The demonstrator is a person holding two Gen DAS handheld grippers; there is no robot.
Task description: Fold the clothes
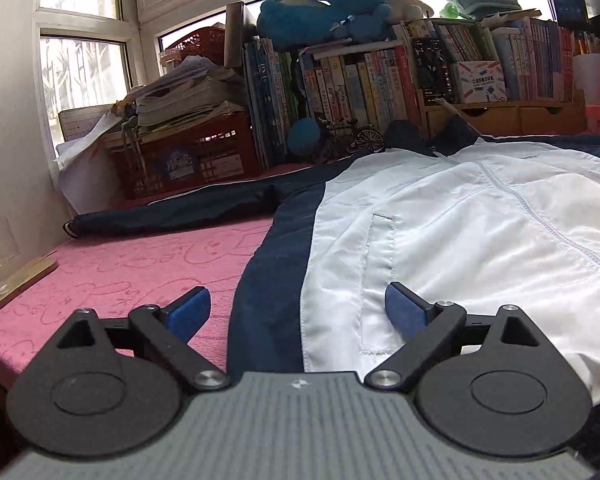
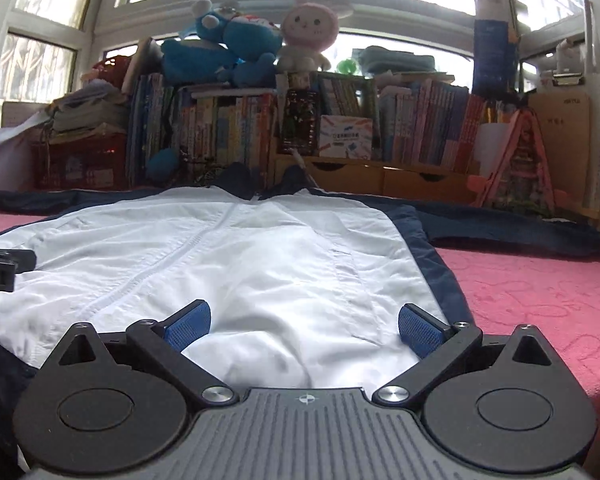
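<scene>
The white and navy jacket (image 2: 228, 264) lies spread flat, front up and zipped, on the pink desk (image 1: 120, 276), sleeves stretched out to either side. I have the left gripper (image 1: 298, 310) low over the jacket's hem at its navy side panel, jaws released wide and gripping nothing. My right gripper (image 2: 304, 322) sits over the hem's white panel near the other pocket, jaws equally spread and empty. Beyond the jacket's collar, a red crate (image 1: 188, 156) holds stacked papers beside rows of books (image 1: 360, 84); their lettering is too blurred to read.
</scene>
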